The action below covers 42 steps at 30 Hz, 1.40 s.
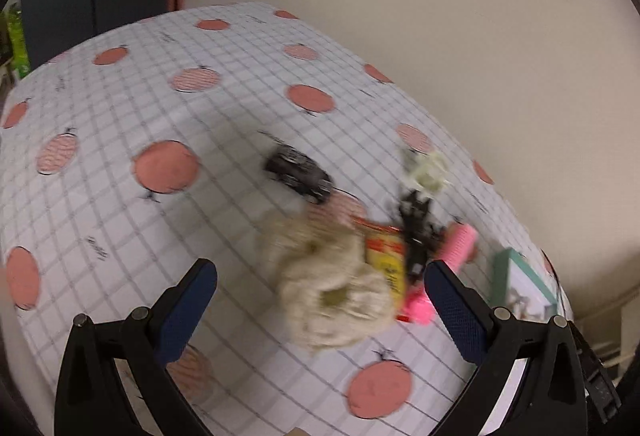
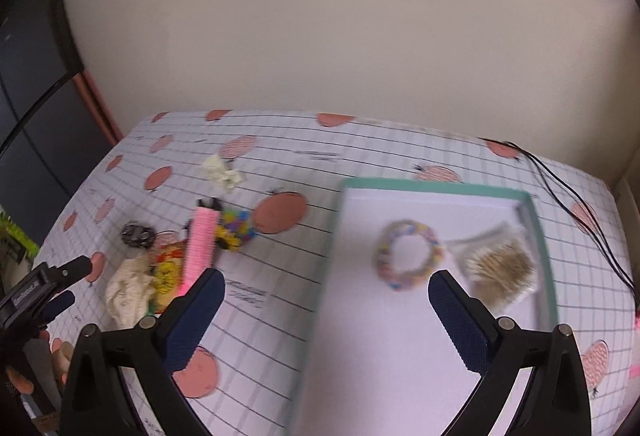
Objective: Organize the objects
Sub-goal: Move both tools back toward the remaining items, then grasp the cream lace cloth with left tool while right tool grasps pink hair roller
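**Both tools wide open over a half-sorted counter**

Your left tool (image 1: 320, 300) hangs with its fingers spread wide and nothing between them, above the counter (image 1: 120, 204) with its grid-and-pink-dot cloth. Just ahead of it lies the loose pile: a cream scrunchie (image 1: 332, 276) nearest you, a yellow-and-red packet (image 1: 386, 256) touching its right side, a pink roller (image 1: 460, 240) beyond that, and a black clip (image 1: 416, 232) lying across packet and roller. A dark hair tie (image 1: 298, 174) sits a little farther out, apart from the scrunchie, and a pale crumpled item (image 1: 428, 170) lies beyond the clip. The view is blurred, so finer detail is lost.

Your right tool (image 2: 326, 310) is likewise fully spread and holds nothing. It hovers over the near part of the teal-rimmed box (image 2: 538, 228), which sits on the counter to the right of the pile. Inside the box lie a multicoloured beaded ring (image 2: 410, 256) and, just beside it toward the right wall, a clear bag of tan bristly stuff (image 2: 500, 264). Thin black cords (image 2: 568, 204) trail over the counter's right edge.
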Each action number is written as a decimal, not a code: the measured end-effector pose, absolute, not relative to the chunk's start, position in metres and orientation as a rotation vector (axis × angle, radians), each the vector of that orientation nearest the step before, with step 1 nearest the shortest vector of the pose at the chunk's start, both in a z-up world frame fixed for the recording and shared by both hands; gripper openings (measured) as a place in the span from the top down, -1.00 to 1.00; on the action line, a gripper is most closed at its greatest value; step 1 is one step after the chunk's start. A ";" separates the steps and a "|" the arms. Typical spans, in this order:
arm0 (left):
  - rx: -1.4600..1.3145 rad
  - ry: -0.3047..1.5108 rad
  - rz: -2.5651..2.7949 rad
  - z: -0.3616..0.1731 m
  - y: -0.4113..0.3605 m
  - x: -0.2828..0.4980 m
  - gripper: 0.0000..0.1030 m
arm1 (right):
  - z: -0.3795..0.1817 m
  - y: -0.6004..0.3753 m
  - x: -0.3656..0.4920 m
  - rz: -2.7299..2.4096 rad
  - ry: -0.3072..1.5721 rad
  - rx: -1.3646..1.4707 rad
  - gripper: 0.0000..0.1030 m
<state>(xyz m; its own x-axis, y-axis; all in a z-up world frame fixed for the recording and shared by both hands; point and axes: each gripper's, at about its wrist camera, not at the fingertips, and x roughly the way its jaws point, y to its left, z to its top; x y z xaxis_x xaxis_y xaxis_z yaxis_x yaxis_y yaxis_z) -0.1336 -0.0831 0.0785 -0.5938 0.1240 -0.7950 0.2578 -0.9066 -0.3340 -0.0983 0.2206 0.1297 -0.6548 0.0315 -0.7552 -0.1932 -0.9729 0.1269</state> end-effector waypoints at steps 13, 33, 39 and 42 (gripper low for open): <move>1.412 0.576 -2.627 0.066 -0.100 -0.141 -1.00 | 0.113 0.148 -0.133 2.870 0.298 -1.329 -1.00; 1.556 0.609 -2.574 0.034 -0.095 -0.157 -0.67 | 0.056 0.127 -0.164 2.817 0.432 -1.397 -0.49; 1.592 0.613 -2.578 0.028 -0.089 -0.159 -0.33 | 0.052 0.124 -0.169 2.822 0.449 -1.392 -0.32; 1.607 0.604 -2.578 0.025 -0.086 -0.160 -0.21 | 0.048 0.120 -0.171 2.824 0.427 -1.410 -0.20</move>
